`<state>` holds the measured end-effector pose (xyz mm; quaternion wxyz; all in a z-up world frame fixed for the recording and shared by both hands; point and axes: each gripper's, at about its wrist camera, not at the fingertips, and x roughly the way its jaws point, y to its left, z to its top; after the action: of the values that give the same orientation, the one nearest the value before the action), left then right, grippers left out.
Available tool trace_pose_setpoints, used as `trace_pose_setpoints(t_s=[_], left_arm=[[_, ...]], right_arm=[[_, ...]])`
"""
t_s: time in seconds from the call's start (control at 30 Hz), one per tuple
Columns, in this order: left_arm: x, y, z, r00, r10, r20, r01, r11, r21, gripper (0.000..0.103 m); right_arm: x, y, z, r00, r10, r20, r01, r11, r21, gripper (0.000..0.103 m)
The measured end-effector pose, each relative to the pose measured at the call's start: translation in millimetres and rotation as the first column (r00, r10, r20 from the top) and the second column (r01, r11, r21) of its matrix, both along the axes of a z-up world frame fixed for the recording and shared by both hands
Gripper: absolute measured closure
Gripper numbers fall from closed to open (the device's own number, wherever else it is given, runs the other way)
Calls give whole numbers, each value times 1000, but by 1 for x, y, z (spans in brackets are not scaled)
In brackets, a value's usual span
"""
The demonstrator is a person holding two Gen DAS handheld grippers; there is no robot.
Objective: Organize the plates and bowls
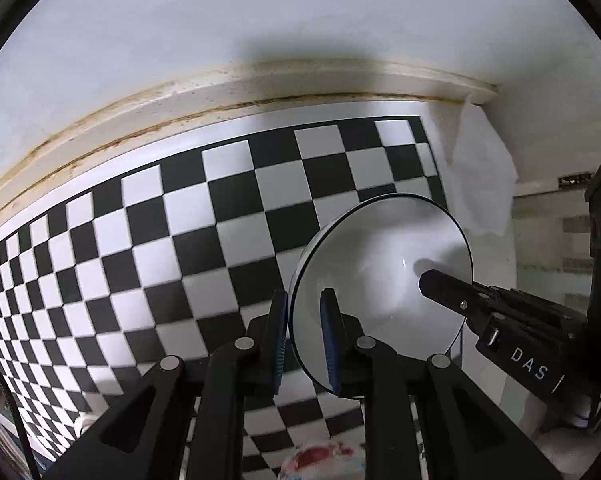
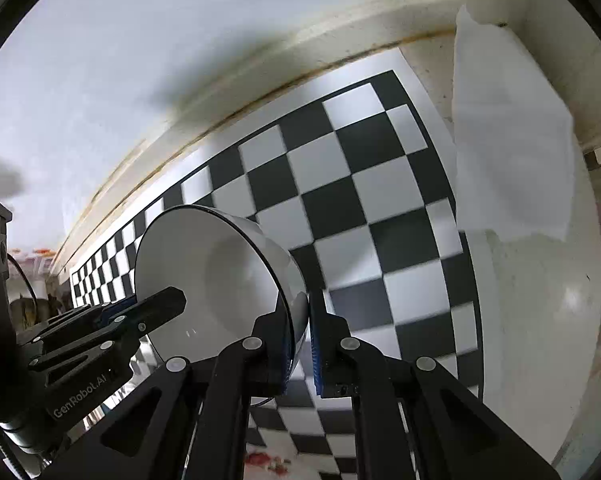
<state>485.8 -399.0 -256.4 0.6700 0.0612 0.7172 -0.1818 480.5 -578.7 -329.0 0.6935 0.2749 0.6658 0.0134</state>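
A white bowl (image 1: 380, 264) with a thin dark rim hangs over a black-and-white checkered mat (image 1: 180, 220). My left gripper (image 1: 304, 300) is shut on its left rim, one blue pad inside and one outside the wall. The right gripper's finger (image 1: 440, 284) reaches into the bowl from the right. In the right wrist view the same bowl (image 2: 220, 272) sits left of centre. My right gripper (image 2: 300, 304) is shut on its right rim. The left gripper's finger (image 2: 160, 304) grips the opposite side.
A stained white ledge and wall (image 1: 260, 40) run behind the checkered mat (image 2: 360, 184). A crumpled white sheet (image 2: 508, 152) lies at the mat's right end, also seen as a white sheet (image 1: 480, 184). A red-patterned item (image 1: 320, 456) shows at the bottom edge.
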Motion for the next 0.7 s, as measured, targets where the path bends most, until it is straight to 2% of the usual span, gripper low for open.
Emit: trace_pose_setpoints(t_s=[0.3,0.53,0.7], left_arm=[[-57,34,67,996,-40,83,44,998,-45,89],[-111,57,94,991,-66,117,73,995,-60,89],[-146,73,104,988,-87,131,96,993,-66,89]], right_arm=[[-57,28,66,997,16,80,-15,1000,-15,93],[-121,50,103,993,14,119,-13,1000,-9,93],[-163,67,111,992,16,127,-15,1000,-7,93]])
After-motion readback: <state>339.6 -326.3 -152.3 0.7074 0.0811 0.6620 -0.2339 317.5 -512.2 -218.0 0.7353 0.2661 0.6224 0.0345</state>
